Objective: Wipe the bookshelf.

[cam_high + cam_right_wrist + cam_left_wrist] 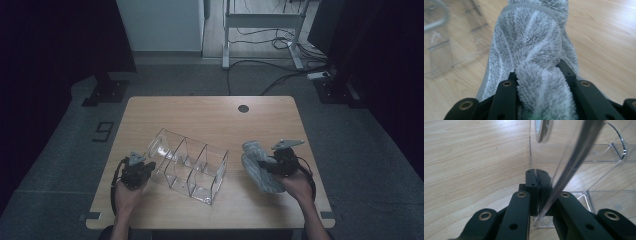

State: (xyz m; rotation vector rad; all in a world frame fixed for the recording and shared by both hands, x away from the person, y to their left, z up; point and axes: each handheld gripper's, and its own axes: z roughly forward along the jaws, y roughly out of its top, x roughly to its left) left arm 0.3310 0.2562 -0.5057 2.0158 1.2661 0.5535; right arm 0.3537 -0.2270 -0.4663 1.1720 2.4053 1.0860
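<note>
High view: wooden table [200,112], mid-frame. Clear acrylic organizer [187,165] with several compartments lies tipped on its side, left of centre, running diagonally from upper left to lower right.

Left gripper [136,171] at lower left, hand behind it, right against the organizer's upper-left end. Left gripper view: jaws fully closed, pads pinching a thin clear wall of the organizer [574,157]; the wall's edge runs diagonally up to the top right of the frame. Bare tabletop fills the left half.

Right gripper [274,166] at lower right, grey plate on top. Grey striped towel [260,167], bunched and fluffy, sits just left of that gripper, well apart from the organizer. Right gripper view: jaws partly closed and clamped on a thick fold of the towel [536,50], which bulges up between them through centre frame. Blurred organizer at upper left.
</note>
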